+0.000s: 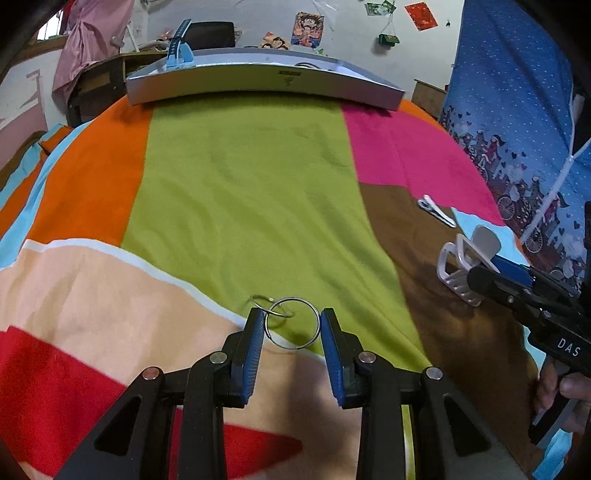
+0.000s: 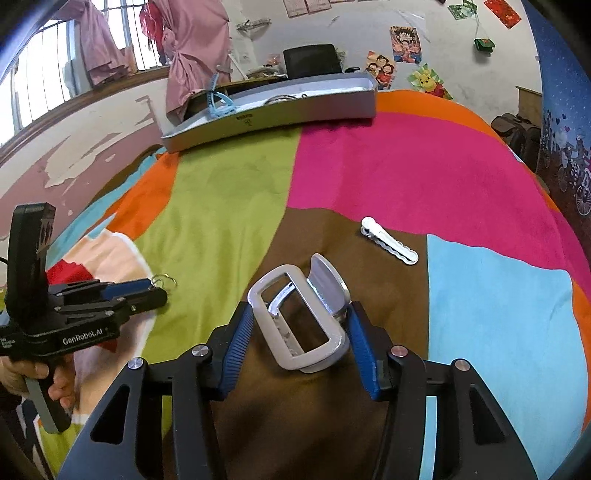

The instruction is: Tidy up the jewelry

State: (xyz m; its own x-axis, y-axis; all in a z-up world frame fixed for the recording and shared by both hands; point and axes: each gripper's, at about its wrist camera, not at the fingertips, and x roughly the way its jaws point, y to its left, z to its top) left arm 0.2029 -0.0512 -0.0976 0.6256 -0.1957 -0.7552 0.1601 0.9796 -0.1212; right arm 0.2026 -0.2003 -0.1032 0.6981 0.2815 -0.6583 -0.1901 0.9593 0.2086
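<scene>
Overhead, poster-dotted wall [image 2: 369, 33] behind colour-blocked blanket [image 1: 240, 184], grey tray [image 1: 258, 83].

- Blanket of colour blocks [image 1: 240, 184]: lime green, orange, magenta, brown, light blue, peach, red.
- Two linked silver wire rings [image 1: 291, 323].
- White plastic claw hair clip [image 2: 306, 317].
- White scalloped flat clip [image 2: 389, 240].
- Silver-grey shallow tray [image 1: 258, 83].
- Black hand-held gripper [image 1: 291, 328] with blue pads.

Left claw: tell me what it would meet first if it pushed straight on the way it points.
Beyond the rings it grips, the left claw would probably meet the green blanket first. The grey tray lies further along that line; depth is unclear.
</scene>
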